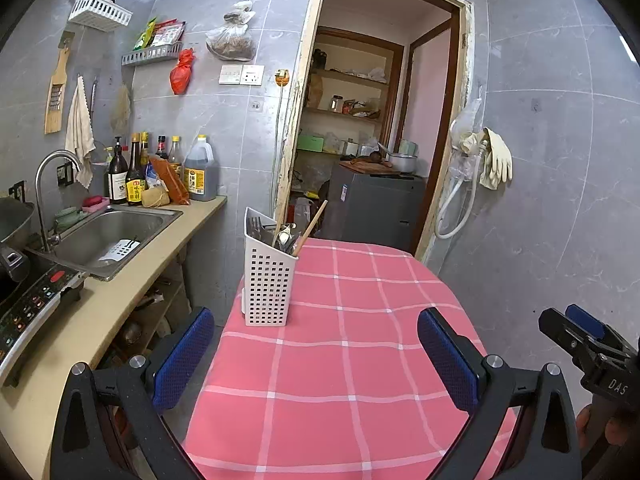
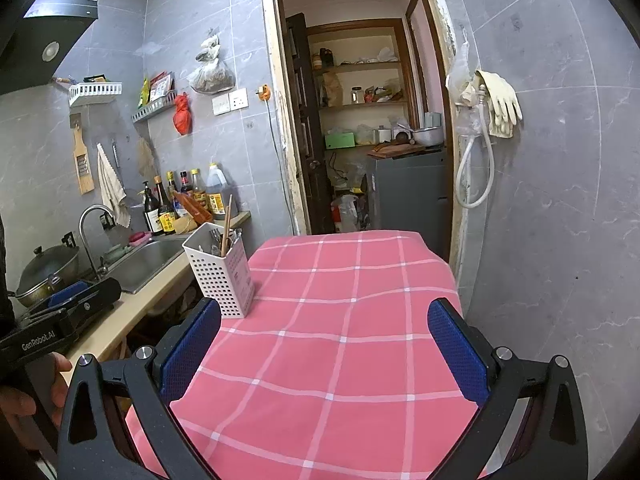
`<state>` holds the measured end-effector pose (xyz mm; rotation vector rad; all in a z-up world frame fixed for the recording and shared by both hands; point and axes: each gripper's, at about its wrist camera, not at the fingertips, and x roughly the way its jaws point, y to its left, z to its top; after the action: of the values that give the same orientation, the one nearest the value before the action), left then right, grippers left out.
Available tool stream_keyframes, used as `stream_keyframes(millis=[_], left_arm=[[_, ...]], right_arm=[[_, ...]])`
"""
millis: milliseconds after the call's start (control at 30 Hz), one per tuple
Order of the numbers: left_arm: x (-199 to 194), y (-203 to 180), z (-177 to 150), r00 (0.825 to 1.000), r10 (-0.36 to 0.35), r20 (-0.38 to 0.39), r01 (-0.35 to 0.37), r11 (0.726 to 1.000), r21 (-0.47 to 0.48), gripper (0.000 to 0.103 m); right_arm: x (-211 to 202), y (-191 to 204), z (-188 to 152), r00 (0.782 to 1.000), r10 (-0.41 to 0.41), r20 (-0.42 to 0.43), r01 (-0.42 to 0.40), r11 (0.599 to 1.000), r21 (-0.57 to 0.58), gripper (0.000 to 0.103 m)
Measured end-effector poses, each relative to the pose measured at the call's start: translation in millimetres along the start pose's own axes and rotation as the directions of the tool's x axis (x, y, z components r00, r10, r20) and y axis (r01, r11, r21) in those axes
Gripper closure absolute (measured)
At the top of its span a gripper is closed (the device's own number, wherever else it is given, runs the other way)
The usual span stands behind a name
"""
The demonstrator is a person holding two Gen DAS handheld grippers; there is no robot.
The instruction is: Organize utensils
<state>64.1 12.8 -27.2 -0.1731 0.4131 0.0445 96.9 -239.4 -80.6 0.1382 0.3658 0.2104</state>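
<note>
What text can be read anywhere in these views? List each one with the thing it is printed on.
"DAS" on the body of the right tool, seen from the left wrist view.
"GenRobot.AI" on the body of the left tool, seen from the right wrist view.
Sauce bottle labels by the sink: printed characters, too small to read.
Induction cooker panel: markings too blurred to read.

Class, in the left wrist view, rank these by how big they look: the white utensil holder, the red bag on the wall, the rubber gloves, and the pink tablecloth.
1. pink tablecloth
2. white utensil holder
3. rubber gloves
4. red bag

The gloves and bag look close in size, and the holder stands nearer the camera, so true sizes are unsure.
</note>
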Motion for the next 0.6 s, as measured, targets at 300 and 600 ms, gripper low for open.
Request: stream_keyframes(millis=[300, 600], left_arm=[[0.2, -0.6, 0.2, 1.0, 0.0, 0.001, 0.0, 1.0, -0.001, 0.001], [0.5, -0.4, 0.9, 1.0, -0.002, -0.001, 0.002, 1.0, 0.001, 0.001]], right_arm=[[1.1, 2.0, -0.1, 1.0, 0.002, -0.003, -0.002, 1.0, 0.0, 0.001], [1.1, 2.6, -0.3, 1.0, 0.001, -0.004, -0.001, 1.0, 0.001, 0.001]])
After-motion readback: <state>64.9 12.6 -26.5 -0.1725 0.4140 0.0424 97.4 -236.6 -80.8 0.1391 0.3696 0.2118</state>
